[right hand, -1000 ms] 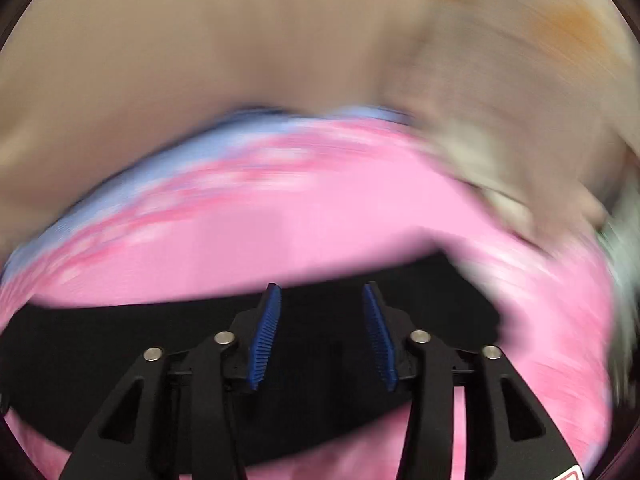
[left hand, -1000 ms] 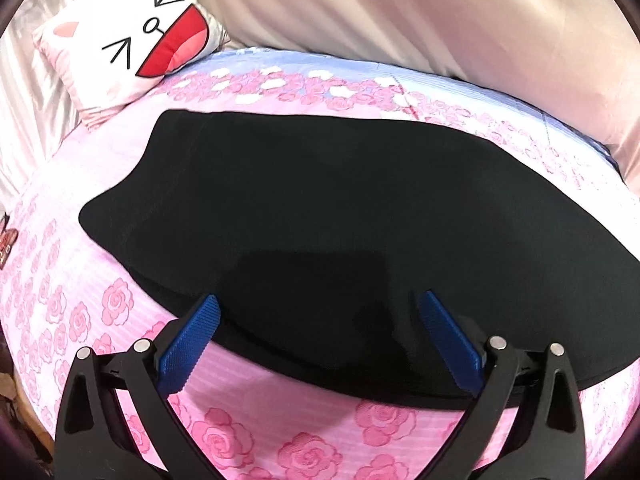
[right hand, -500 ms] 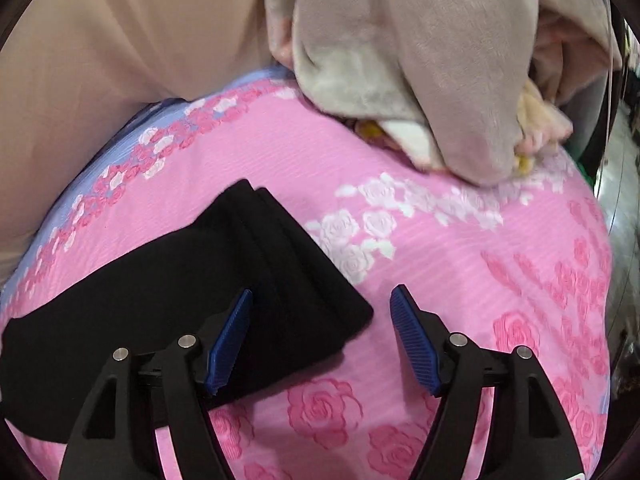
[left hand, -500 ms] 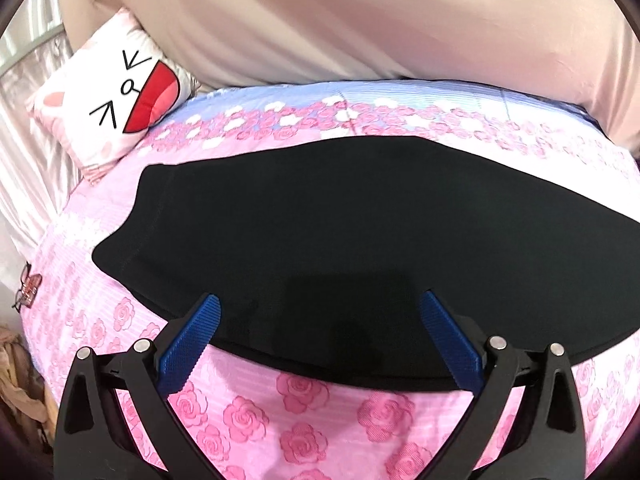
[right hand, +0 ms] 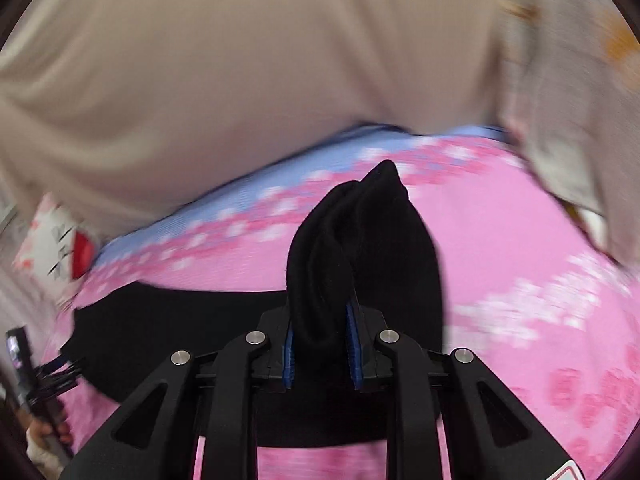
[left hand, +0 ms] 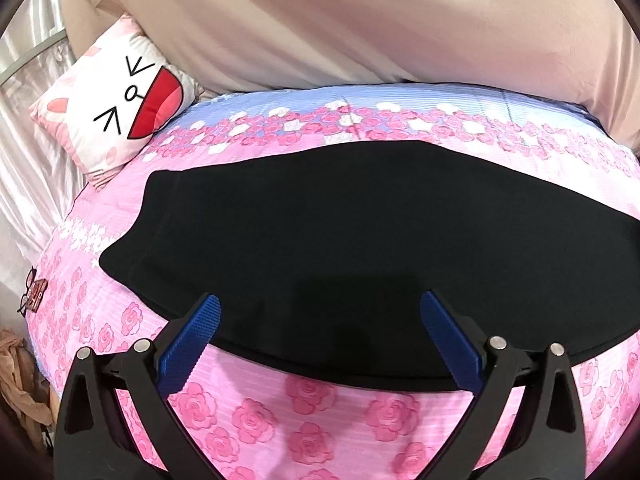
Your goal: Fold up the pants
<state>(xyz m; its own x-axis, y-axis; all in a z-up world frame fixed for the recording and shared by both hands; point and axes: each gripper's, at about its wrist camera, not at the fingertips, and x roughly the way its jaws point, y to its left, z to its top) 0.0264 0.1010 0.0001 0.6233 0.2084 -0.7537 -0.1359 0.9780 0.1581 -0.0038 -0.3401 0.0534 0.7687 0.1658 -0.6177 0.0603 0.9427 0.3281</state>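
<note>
The right gripper (right hand: 320, 344) is clamping a bunched end of the black pants (left hand: 360, 240), lifting it off the pink rose bedsheet (left hand: 304, 408). The left gripper (left hand: 320, 340) is hovering with its jaws spread wide over the near edge of the pants, holding nothing. The rest of the garment is lying flat beside the cat-face pillow (left hand: 120, 108). Carrying the lifted end straight across, edges aligned, should give a clean fold.

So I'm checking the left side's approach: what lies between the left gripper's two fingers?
In the left wrist view, the open left gripper frames only the near edge of the black pants, flat on the rose bedsheet.
</note>
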